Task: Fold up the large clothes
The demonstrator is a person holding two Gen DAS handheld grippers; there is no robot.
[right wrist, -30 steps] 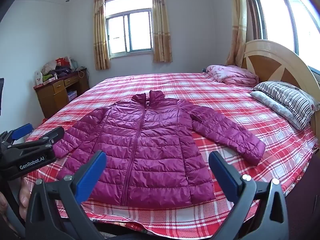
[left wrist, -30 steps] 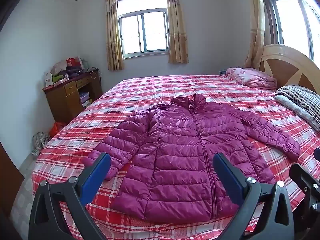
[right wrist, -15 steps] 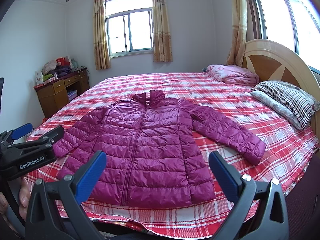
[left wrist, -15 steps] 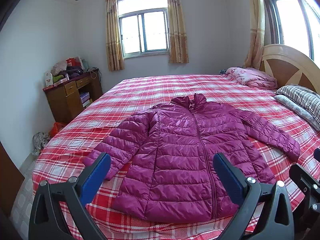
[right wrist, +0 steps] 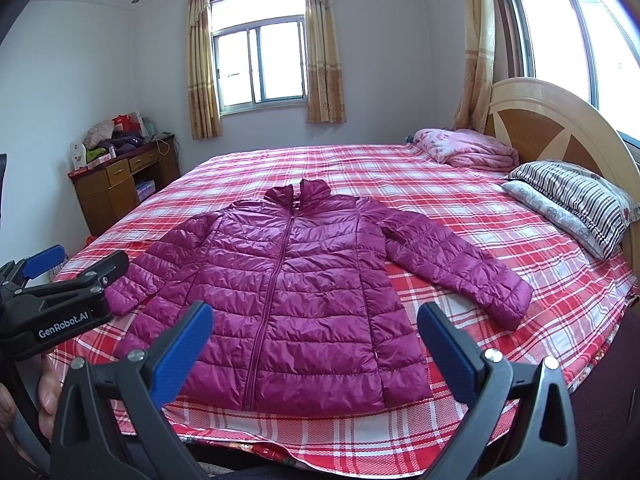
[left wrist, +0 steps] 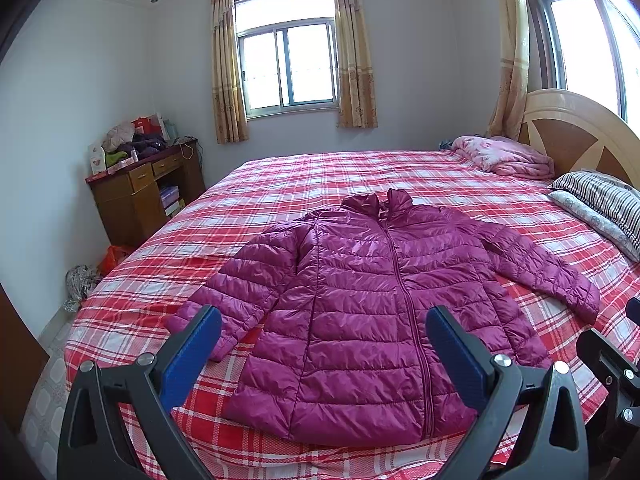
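Note:
A magenta quilted puffer jacket (left wrist: 372, 304) (right wrist: 288, 288) lies flat and zipped on the red plaid bed (left wrist: 304, 184) (right wrist: 460, 208), collar toward the far window, hem toward me, both sleeves spread outward. My left gripper (left wrist: 320, 320) hovers open above the near edge of the bed, in front of the hem, holding nothing. My right gripper (right wrist: 316, 316) is likewise open and empty, short of the hem. The left gripper's body (right wrist: 60, 300) shows at the left of the right wrist view, with a hand (right wrist: 46, 396) on it.
A wooden headboard (right wrist: 552, 128), a striped pillow (right wrist: 580, 196) and a folded pink blanket (right wrist: 464, 148) sit at the bed's right. A cluttered wooden desk (left wrist: 144, 188) stands against the left wall. Curtained windows (left wrist: 288, 64) are behind and right.

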